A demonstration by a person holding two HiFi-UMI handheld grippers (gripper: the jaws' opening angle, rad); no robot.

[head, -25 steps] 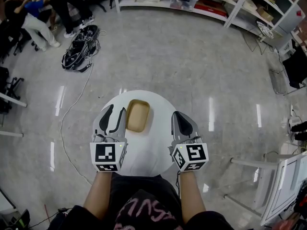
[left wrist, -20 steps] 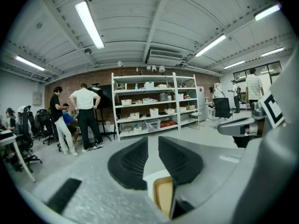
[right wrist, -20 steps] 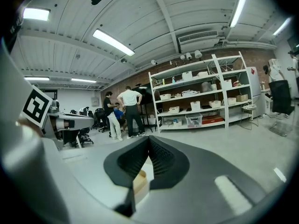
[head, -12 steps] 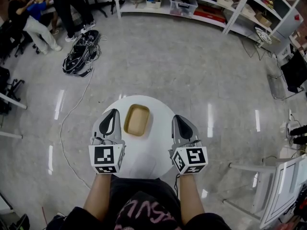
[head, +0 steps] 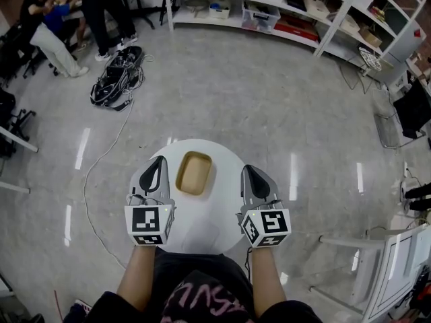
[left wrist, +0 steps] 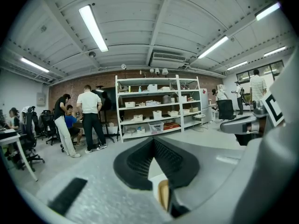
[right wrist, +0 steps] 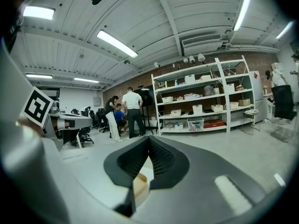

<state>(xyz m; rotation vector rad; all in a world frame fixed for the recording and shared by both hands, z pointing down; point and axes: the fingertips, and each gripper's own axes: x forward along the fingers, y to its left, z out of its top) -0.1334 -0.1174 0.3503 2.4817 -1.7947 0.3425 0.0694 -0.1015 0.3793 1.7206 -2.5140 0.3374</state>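
Observation:
A shallow wooden tray (head: pixel 194 173) lies on a small round white table (head: pixel 202 231) directly below me. My left gripper (head: pixel 157 169) hangs over the table's left side, just left of the tray, with its jaws closed together and nothing between them. My right gripper (head: pixel 252 178) is over the table's right side, a little apart from the tray, also shut and holding nothing. In the left gripper view the gripper (left wrist: pixel 153 142) points level across the room, and a sliver of the tray (left wrist: pixel 163 195) shows under its jaws. The right gripper (right wrist: pixel 149 139) shows the tray (right wrist: pixel 139 185) the same way.
White shelving (head: pixel 269 5) with bins runs along the far wall. A bundle of black cables (head: pixel 114 79) lies on the grey floor at the far left, near several people (head: pixel 67 12). A white metal frame (head: pixel 397 261) stands at the right.
The head view has drifted, so the table and tray sit slightly lower and smaller in it. Both grippers stay shut over the table; the left one has tilted a little.

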